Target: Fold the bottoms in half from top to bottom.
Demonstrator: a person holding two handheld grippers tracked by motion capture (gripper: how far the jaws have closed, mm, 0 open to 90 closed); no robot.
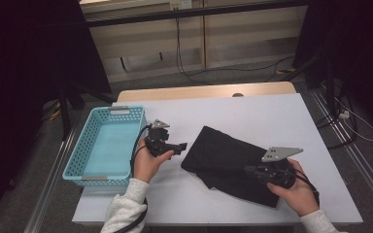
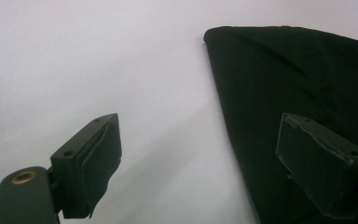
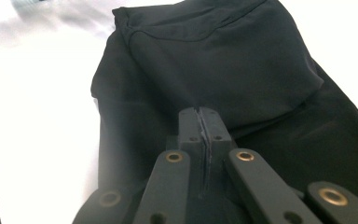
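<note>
A black cloth (image 1: 228, 158) lies folded and rumpled on the white table (image 1: 252, 111), right of the middle. A person's left hand holds my left gripper (image 1: 180, 146) just off the cloth's left edge, pointing right at it. In the left gripper view my left gripper (image 2: 205, 154) is open wide over the bare table, its right jaw over the edge of the cloth (image 2: 298, 70). My right gripper (image 1: 248, 170) hovers over the cloth's near right part, pointing left. In the right gripper view my right gripper (image 3: 199, 122) has its jaws pressed together just above the cloth (image 3: 214, 60), with nothing visible between them.
A light blue plastic basket (image 1: 90, 145) stands empty at the table's left edge, right beside the left hand. Bare white table lies behind and to the right of the cloth. Cables run across the floor beyond the table.
</note>
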